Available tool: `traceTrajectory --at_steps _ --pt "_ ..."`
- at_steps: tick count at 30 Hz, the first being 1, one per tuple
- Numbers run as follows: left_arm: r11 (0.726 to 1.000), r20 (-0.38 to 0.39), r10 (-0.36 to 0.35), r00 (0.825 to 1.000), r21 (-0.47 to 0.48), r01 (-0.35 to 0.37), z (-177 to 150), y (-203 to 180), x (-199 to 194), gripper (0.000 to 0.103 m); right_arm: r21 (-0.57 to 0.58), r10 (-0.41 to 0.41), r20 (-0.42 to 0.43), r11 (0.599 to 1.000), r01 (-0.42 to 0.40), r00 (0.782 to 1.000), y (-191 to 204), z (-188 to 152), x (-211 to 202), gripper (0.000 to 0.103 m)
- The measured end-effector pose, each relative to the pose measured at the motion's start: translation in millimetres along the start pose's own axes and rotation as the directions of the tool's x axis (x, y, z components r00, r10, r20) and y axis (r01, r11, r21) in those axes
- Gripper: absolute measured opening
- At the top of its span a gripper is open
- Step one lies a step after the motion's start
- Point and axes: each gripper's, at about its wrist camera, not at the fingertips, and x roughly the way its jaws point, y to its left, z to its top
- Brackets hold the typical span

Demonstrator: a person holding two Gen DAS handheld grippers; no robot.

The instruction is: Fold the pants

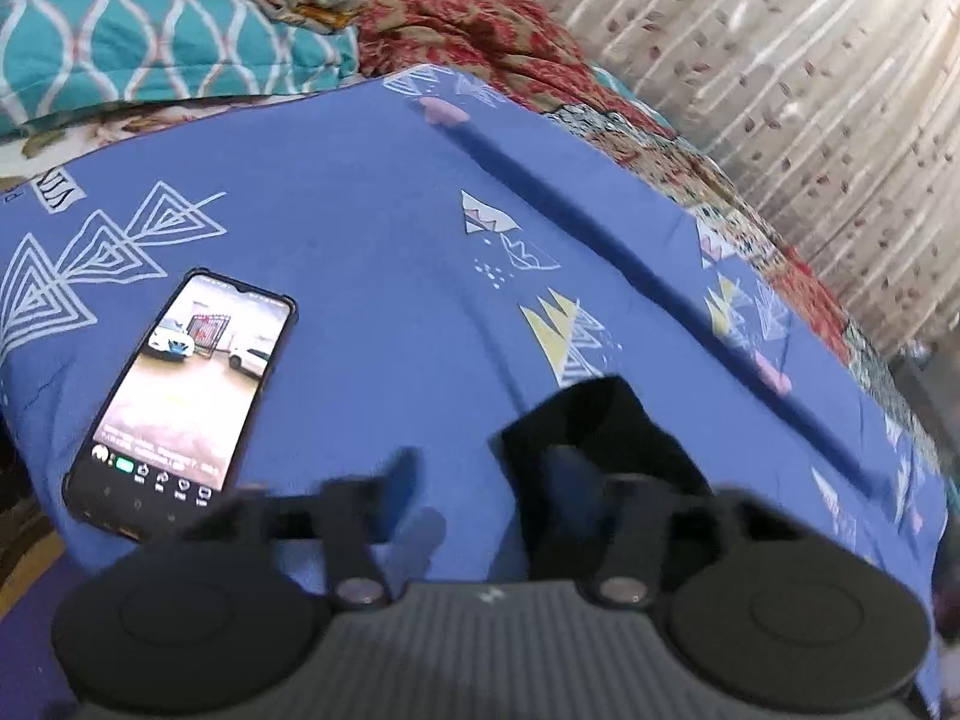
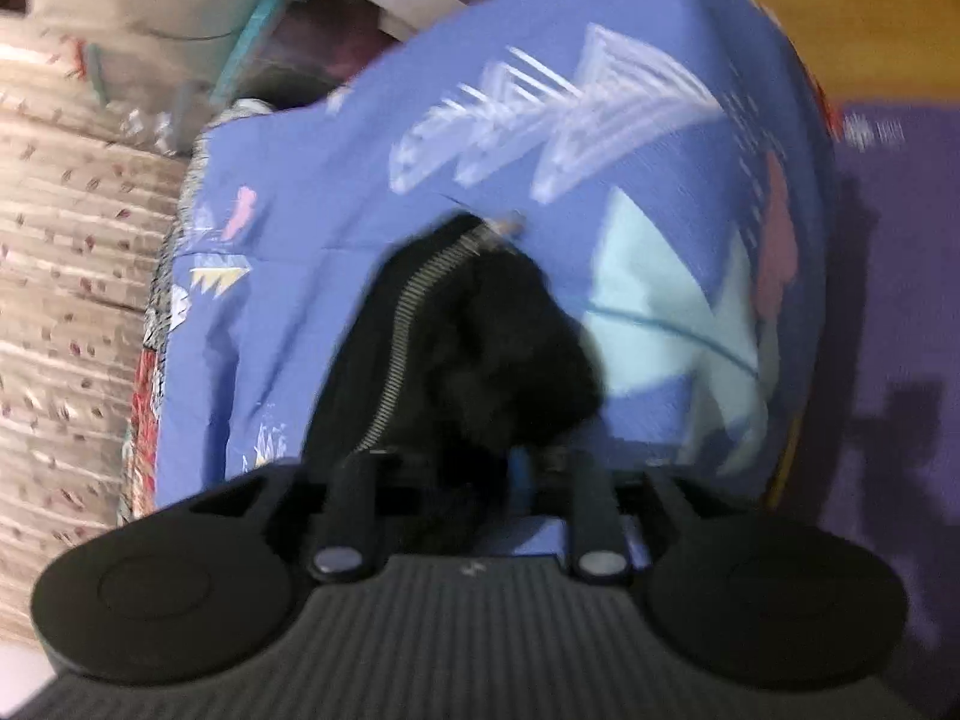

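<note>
Lying bunched at lower centre of the right-wrist frame, the limp black pants (image 2: pixel 474 336) want a waistband-edge grip; the right gripper (image 2: pixel 468 468) and left gripper (image 1: pixel 510 468) both stand apart, pads unpressed.

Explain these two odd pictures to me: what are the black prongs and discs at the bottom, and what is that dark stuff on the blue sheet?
There is no robot here. A person holds a two-finger gripper in each hand, and a wide-angle camera on each looks forward along its fingers. The discs and prongs are the tool itself.

One view shows the left gripper over a blue patterned bedsheet with a lit phone on it. Its jaws stand apart, with black cloth at one finger.

The other view, which is blurred, shows the right gripper with the black pants, which have a zipper, bunched between its fingers. I cannot tell whether it grips them.
</note>
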Motion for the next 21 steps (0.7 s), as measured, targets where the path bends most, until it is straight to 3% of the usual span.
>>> traceTrajectory --at_steps 3,5,7,8,9,11,13,16,18,20,21 --pt "0.999 -0.023 -0.051 0.998 -0.018 0.051 9 -4 15 0.073 -0.066 -0.006 0.047 0.998 0.009 0.999 7 -3 -11 0.043" --pt "0.999 -0.039 -0.037 0.999 0.01 0.038 15 -12 31 0.079 -0.092 -0.021 0.049 0.995 0.025 0.999 9 -8 -13 0.044" --pt "0.996 -0.085 -0.039 0.996 0.076 0.045 18 -28 49 0.079 -0.111 -0.03 0.047 0.993 0.035 0.998 9 -14 -14 0.044" --pt "0.99 -0.148 -0.039 0.988 0.128 0.058 18 -39 58 0.078 -0.121 -0.035 0.044 0.992 0.041 0.998 8 -17 -15 0.044" --pt "0.979 -0.207 -0.021 0.978 0.193 0.062 17 -50 67 0.076 -0.121 -0.04 0.045 0.992 0.046 0.998 11 -21 -17 0.044" --pt "0.941 -0.245 0.034 0.969 0.334 0.051 9 -68 73 0.075 -0.122 -0.04 0.047 0.991 0.045 0.998 18 -30 -20 0.044" --pt "0.922 -0.274 0.049 0.961 0.383 0.062 2 -70 72 0.076 -0.136 -0.047 0.052 0.989 0.054 0.998 24 -39 -22 0.044" --pt "0.954 -0.345 -0.016 0.938 0.275 0.118 -3 -55 63 0.08 -0.181 -0.075 0.076 0.98 0.088 0.994 41 -54 -24 0.044" --pt "0.973 -0.381 -0.071 0.922 0.177 0.148 -8 -42 57 0.084 -0.278 -0.063 0.152 0.955 0.104 0.986 61 -64 -31 0.044" --pt "0.984 -0.393 -0.115 0.912 0.083 0.16 -16 -31 51 0.088 -0.437 -0.006 0.212 0.894 0.101 0.977 95 -81 -36 0.044" --pt "0.985 -0.391 -0.145 0.909 0.03 0.17 -20 -25 48 0.088 -0.508 0.041 0.199 0.859 0.067 0.979 112 -91 -36 0.044"
